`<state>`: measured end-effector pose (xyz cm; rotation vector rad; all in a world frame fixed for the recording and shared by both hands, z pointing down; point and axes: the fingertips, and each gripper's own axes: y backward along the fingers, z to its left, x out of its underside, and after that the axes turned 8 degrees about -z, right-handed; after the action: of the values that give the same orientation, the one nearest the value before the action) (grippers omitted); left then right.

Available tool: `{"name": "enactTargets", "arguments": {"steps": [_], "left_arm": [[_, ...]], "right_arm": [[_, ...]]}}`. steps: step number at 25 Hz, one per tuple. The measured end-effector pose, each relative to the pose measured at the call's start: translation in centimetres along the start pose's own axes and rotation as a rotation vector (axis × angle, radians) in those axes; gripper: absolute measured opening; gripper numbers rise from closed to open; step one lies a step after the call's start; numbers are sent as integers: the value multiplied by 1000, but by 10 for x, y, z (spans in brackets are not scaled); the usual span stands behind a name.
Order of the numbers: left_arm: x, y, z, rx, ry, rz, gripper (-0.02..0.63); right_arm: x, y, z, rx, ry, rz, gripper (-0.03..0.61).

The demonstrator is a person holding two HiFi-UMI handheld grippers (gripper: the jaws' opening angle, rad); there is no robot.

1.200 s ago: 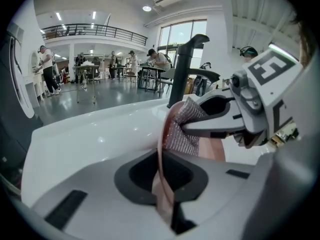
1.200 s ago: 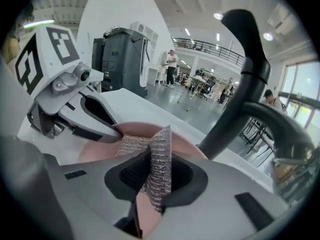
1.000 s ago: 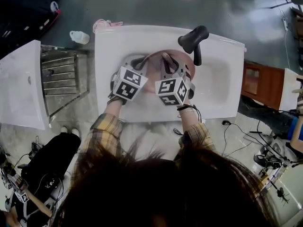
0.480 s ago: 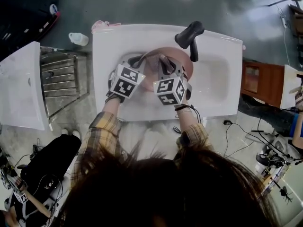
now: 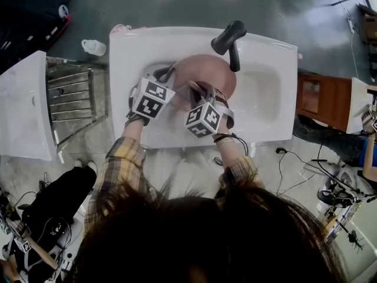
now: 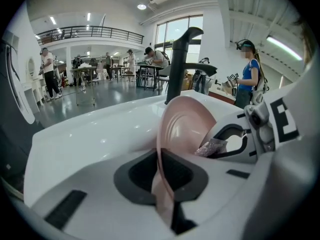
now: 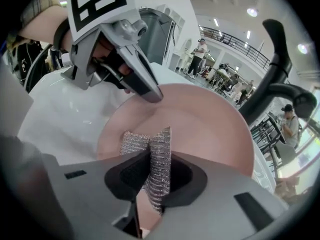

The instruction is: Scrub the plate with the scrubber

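A pink plate point(image 5: 207, 69) stands tilted in the white sink point(image 5: 268, 99), under the black faucet point(image 5: 228, 39). My left gripper point(image 5: 166, 75) is shut on the plate's left rim; in the left gripper view that rim point(image 6: 165, 194) runs on edge between the jaws of my left gripper point(image 6: 162, 184). My right gripper point(image 5: 197, 90) is shut on a silvery mesh scrubber point(image 7: 154, 166), which lies against the plate's face point(image 7: 205, 129). The right gripper point(image 6: 235, 141) and the scrubber point(image 6: 212, 146) also show beside the plate point(image 6: 185, 129). The left gripper's fingers point(image 7: 142, 84) reach the plate's far rim.
A metal dish rack point(image 5: 73, 99) stands left of the sink. A white bottle point(image 5: 94, 47) and a pink item point(image 5: 121, 28) lie by the sink's far left corner. A wooden cabinet point(image 5: 318, 105) stands to the right. People stand in the hall behind.
My right gripper has slid with the scrubber toward the plate's near side, baring more of the plate's far part. The left gripper keeps its hold on the rim.
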<state>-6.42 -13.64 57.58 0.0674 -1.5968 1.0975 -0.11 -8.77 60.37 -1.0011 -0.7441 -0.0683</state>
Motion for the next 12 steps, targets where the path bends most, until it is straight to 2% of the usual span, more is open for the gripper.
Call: {"name": "enactTargets", "arguments": {"steps": [7, 12], "left_arm": [[1, 1, -1, 8, -7, 4, 29], [3, 0, -1, 15, -15, 11, 29]], "right_arm": [[22, 6, 2, -35, 62, 62, 84], [43, 13, -15, -6, 62, 105, 86]]}}
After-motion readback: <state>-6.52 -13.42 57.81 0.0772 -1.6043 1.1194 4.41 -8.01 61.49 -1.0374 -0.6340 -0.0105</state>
